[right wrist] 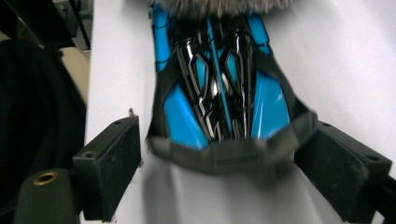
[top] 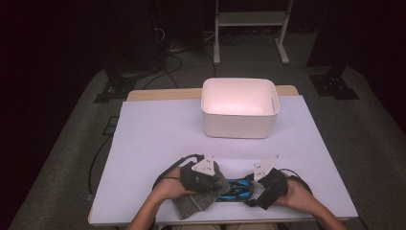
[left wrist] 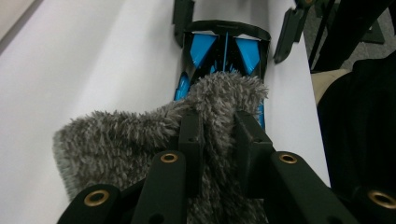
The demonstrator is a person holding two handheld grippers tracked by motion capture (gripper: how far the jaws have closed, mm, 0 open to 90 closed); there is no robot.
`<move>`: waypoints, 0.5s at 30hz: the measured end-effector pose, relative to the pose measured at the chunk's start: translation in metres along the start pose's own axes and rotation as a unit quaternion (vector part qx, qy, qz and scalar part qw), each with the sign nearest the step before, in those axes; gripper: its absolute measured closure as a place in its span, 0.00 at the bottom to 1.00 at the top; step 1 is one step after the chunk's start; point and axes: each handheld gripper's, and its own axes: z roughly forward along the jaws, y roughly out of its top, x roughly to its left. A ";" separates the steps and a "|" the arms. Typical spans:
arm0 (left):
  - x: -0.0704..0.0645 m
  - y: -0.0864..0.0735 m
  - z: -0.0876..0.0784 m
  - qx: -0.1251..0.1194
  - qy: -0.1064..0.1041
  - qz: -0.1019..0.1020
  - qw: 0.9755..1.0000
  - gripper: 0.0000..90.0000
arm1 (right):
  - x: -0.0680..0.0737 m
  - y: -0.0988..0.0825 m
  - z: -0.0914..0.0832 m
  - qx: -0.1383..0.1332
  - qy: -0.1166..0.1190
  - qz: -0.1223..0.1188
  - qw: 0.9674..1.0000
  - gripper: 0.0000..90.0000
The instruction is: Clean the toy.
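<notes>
Grey, shaggy cloth [left wrist: 154, 135] is pinched between the fingers [left wrist: 191, 135] of the left gripper [left wrist: 217, 130] and lies draped over one end of a blue-and-black toy car [right wrist: 219, 88], which rests on the white tabletop [top: 158, 139] near the person's edge, well apart from the white bin [top: 239, 108] farther back. The right gripper [right wrist: 219, 163] faces the car's other end, its fingers [right wrist: 109, 158] spread wide and standing either side of that end; whether the pads touch the body is hard to judge, as the right gripper view is blurred. The step in hand appears to be wiping the car with the cloth while the other gripper steadies it. The next move probably calls for the right fingers to close on the car's end so that the cloth can rub along the bodywork without pushing it away.
</notes>
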 end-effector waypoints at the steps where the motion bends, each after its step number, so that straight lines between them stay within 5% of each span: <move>1: 0.001 0.001 0.002 -0.003 -0.003 -0.001 1.000 0.83 | -0.001 0.002 0.002 -0.002 0.000 -0.004 1.000 0.15; 11: 0.000 -0.003 0.002 0.005 -0.006 -0.002 1.000 0.83 | 0.000 0.006 0.007 -0.008 -0.008 -0.017 1.000 0.24; 15: -0.005 -0.019 -0.007 0.012 -0.003 -0.005 1.000 0.83 | 0.000 0.005 0.008 -0.012 -0.008 -0.017 1.000 0.24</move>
